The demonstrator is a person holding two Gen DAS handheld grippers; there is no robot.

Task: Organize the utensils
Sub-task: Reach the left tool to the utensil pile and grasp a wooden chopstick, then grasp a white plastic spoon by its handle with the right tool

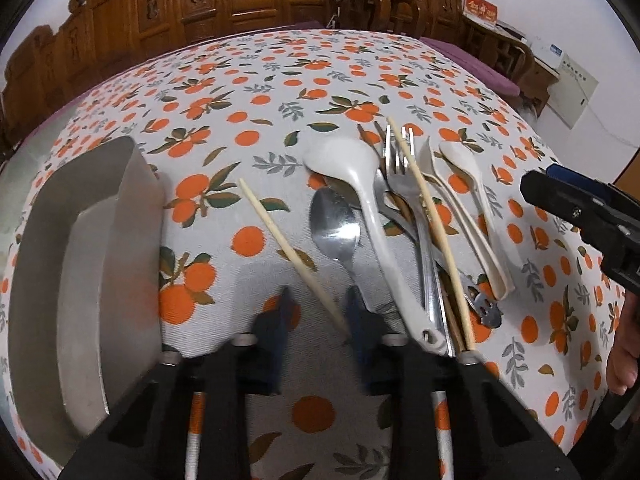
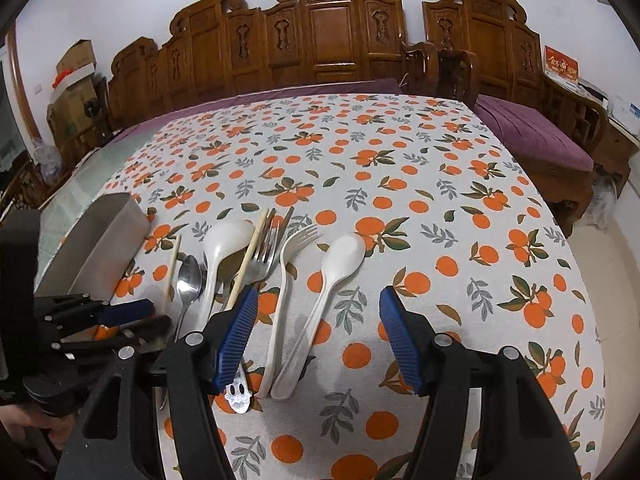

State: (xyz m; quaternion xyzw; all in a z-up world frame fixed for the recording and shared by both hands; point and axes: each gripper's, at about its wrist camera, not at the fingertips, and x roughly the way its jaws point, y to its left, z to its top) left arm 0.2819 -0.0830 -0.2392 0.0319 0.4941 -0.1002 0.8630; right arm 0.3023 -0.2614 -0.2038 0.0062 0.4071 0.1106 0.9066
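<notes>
Utensils lie in a loose pile on the orange-print tablecloth: a lone chopstick (image 1: 292, 256), a steel spoon (image 1: 336, 232), a big white spoon (image 1: 368, 200), a steel fork (image 1: 404, 176) under a second chopstick (image 1: 432, 232), a white plastic fork (image 2: 286, 280) and a small white spoon (image 2: 328, 284). My left gripper (image 1: 318, 316) is open, its blue fingers either side of the lone chopstick's near end. My right gripper (image 2: 316, 332) is open wide, low over the white fork and small spoon handles. A steel tray (image 1: 80, 240) sits at left.
The tray also shows in the right wrist view (image 2: 100, 240). Carved wooden benches (image 2: 332, 40) with purple cushions (image 2: 532, 136) stand beyond the table's far and right edges. The right gripper shows in the left wrist view (image 1: 580, 216).
</notes>
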